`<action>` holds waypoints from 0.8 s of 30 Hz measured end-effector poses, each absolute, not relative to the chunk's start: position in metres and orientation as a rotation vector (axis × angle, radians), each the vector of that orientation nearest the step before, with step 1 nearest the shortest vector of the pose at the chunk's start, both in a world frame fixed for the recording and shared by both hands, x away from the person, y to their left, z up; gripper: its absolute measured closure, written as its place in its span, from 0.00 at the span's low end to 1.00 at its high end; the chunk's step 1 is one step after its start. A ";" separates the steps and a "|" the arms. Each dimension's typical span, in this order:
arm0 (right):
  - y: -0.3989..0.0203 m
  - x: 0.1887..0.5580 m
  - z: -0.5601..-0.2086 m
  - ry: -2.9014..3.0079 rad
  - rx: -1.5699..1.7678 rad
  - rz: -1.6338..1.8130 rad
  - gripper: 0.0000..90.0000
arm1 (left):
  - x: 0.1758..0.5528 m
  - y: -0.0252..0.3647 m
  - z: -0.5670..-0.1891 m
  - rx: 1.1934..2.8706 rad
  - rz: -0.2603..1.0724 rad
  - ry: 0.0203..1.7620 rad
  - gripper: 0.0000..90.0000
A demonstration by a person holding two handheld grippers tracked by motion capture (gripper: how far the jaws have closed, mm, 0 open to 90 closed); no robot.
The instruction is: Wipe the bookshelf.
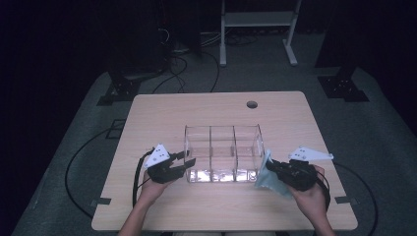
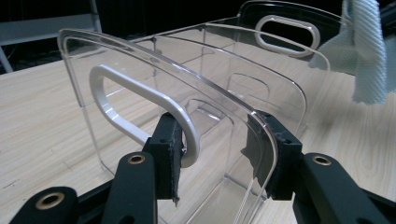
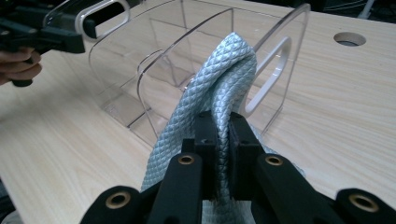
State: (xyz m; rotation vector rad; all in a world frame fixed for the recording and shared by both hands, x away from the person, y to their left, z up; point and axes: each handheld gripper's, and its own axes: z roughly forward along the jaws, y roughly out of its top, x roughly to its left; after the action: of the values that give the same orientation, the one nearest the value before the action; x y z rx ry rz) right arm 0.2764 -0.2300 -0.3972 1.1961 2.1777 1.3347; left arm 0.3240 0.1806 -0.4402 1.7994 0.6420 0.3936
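A clear plastic organizer with three compartments and a handle slot in each end wall stands mid-table. My left gripper is shut on its left end wall; in the left gripper view one pad presses by the white-rimmed handle slot and the other sits behind the wall, the gripper straddling it. My right gripper is shut on a light blue woven cloth. The cloth bunches up from the right gripper against the organizer's right end wall. The cloth hangs beyond the far wall.
The wooden table has a round cable hole at the back right. Black cables loop on the grey floor to the left. A white frame and dark stands sit beyond the table.
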 end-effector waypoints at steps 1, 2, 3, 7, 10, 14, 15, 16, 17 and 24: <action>-0.229 0.278 -0.398 2.174 1.199 1.338 0.93 | 0.324 0.181 -0.440 1.799 0.394 0.642 0.61; -0.229 0.278 -0.398 2.174 1.199 1.338 0.93 | 0.323 0.181 -0.440 1.801 0.390 0.643 0.61; -0.227 0.283 -0.397 2.168 1.201 1.330 0.93 | 0.322 0.182 -0.440 1.805 0.384 0.643 0.60; -0.223 0.293 -0.398 2.160 1.212 1.332 0.93 | 0.321 0.186 -0.440 1.808 0.387 0.653 0.59; -0.219 0.306 -0.400 2.149 1.212 1.346 0.93 | 0.322 0.189 -0.440 1.803 0.392 0.669 0.58; -0.212 0.317 -0.404 2.137 1.225 1.330 0.93 | 0.321 0.191 -0.440 1.798 0.395 0.677 0.57; -0.209 0.319 -0.409 2.154 1.225 1.292 0.93 | 0.320 0.192 -0.440 1.800 0.398 0.684 0.57; -0.209 0.319 -0.409 2.154 1.225 1.292 0.93 | 0.320 0.192 -0.440 1.800 0.398 0.684 0.57; -0.206 0.323 -0.418 2.169 1.242 1.278 0.93 | 0.319 0.192 -0.440 1.802 0.411 0.696 0.57; -0.202 0.335 -0.451 2.207 1.314 1.247 0.93 | 0.315 0.190 -0.439 1.801 0.428 0.726 0.57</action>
State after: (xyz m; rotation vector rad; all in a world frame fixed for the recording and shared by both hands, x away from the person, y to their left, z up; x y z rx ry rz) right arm 0.3348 -0.2021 -0.4511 1.3144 2.2067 1.2474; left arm 0.3147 0.1904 -0.4389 1.8011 0.7258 0.4276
